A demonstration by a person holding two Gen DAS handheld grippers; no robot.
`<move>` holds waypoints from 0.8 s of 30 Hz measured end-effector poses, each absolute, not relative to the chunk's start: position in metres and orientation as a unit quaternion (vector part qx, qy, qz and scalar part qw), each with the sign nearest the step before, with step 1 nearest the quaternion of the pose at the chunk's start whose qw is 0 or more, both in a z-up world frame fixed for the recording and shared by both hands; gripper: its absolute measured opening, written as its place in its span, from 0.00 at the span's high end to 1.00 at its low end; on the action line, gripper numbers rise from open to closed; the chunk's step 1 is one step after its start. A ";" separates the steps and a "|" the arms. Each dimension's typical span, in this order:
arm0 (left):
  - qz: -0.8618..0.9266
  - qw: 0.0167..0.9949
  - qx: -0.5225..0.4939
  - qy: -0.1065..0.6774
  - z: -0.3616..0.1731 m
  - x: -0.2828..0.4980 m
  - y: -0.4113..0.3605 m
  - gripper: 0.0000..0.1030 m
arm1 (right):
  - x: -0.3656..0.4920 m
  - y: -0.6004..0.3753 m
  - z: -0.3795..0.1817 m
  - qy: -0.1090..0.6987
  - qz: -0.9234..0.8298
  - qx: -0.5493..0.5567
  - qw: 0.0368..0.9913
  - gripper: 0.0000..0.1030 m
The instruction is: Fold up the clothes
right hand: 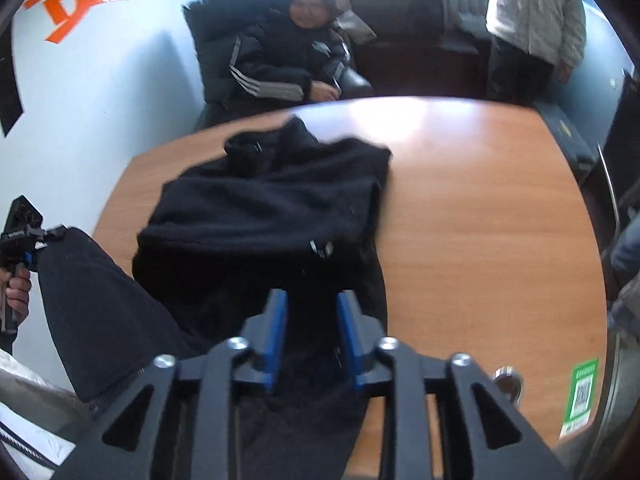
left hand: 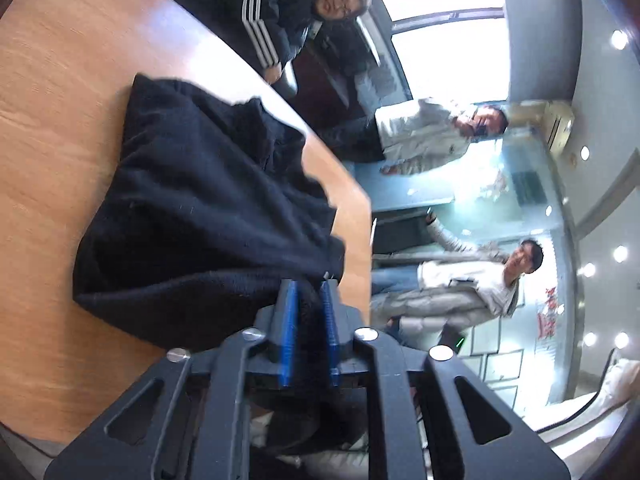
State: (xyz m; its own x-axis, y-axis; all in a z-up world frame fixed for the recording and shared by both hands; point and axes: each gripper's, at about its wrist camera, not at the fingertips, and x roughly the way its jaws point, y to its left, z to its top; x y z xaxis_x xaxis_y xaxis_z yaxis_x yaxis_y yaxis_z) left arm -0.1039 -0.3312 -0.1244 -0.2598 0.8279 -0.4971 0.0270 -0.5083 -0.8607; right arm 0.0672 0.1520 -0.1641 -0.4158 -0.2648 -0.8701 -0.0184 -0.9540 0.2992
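Seen first from the left wrist, where the whole room appears turned on its side, the left gripper (left hand: 310,286) sits at bottom centre with its blue pads (left hand: 289,320) drawn close together and a fold of the black fleece garment (left hand: 192,216) pinched between them. From that pinch the fabric spreads up and to the left, bunched over the wooden desk (left hand: 60,100), whose curved edge runs through the middle of the frame. Beyond that edge, a seated person in a dark jacket with white sleeve stripes (left hand: 272,20) is at the top, and two people in pale jackets (left hand: 424,136) occupy the right half against bright windows. Next, from the right wrist, the right gripper (right hand: 310,300) is at bottom centre with its jaws standing partly apart; black fabric lies in the gap between the blue pads (right hand: 276,328), but they do not visibly press on it. The garment (right hand: 260,208) lies heaped across the middle of the desk (right hand: 480,200), a small white logo showing near its lower edge. At the left edge of the frame, a hand (right hand: 16,288) holds the other gripper (right hand: 36,240), from which a length of the fleece hangs down toward the lower left. The seated person in the striped jacket (right hand: 288,60) is at top centre behind the desk, and a green sticker (right hand: 582,398) is at lower right.
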 end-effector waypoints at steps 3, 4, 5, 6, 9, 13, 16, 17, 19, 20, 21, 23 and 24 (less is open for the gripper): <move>0.696 0.286 -0.518 -0.407 -0.122 -0.128 -0.337 0.99 | 0.099 0.155 -0.176 -0.140 -0.824 0.546 0.058 0.54; 0.702 0.285 -0.520 -0.395 -0.121 -0.137 -0.334 0.99 | 0.106 0.153 -0.170 -0.138 -0.830 0.537 0.063 0.54; 0.704 0.286 -0.523 -0.385 -0.120 -0.140 -0.330 0.99 | 0.113 0.151 -0.165 -0.136 -0.836 0.528 0.068 0.54; 0.709 0.289 -0.529 -0.366 -0.121 -0.142 -0.324 0.99 | 0.118 0.150 -0.163 -0.134 -0.837 0.526 0.074 0.52; 0.713 0.293 -0.572 -0.279 -0.131 -0.128 -0.302 0.87 | 0.135 0.151 -0.167 -0.131 -0.828 0.538 0.087 0.43; 0.694 0.258 -0.655 -0.152 -0.169 -0.080 -0.285 0.37 | 0.171 0.169 -0.200 -0.163 -0.806 0.565 0.071 0.25; 0.693 0.221 -0.678 -0.107 -0.190 -0.040 -0.291 0.37 | 0.201 0.177 -0.243 -0.184 -0.779 0.594 0.082 0.23; 0.698 0.207 -0.678 -0.099 -0.194 -0.026 -0.295 0.35 | 0.213 0.178 -0.258 -0.190 -0.768 0.605 0.091 0.23; 0.725 0.186 -0.658 -0.083 -0.195 -0.001 -0.304 0.25 | 0.235 0.179 -0.282 -0.196 -0.755 0.617 0.106 0.23; 0.738 0.175 -0.647 -0.075 -0.197 0.012 -0.309 0.20 | 0.244 0.178 -0.291 -0.196 -0.753 0.619 0.110 0.23; 0.746 0.168 -0.642 -0.058 -0.202 0.025 -0.309 0.20 | 0.251 0.176 -0.299 -0.193 -0.754 0.618 0.114 0.23; 0.761 0.154 -0.630 -0.025 -0.212 0.051 -0.311 0.20 | 0.262 0.171 -0.314 -0.184 -0.760 0.612 0.121 0.23; 0.761 0.158 -0.629 -0.024 -0.220 0.062 -0.311 0.20 | 0.264 0.169 -0.320 -0.180 -0.765 0.605 0.124 0.23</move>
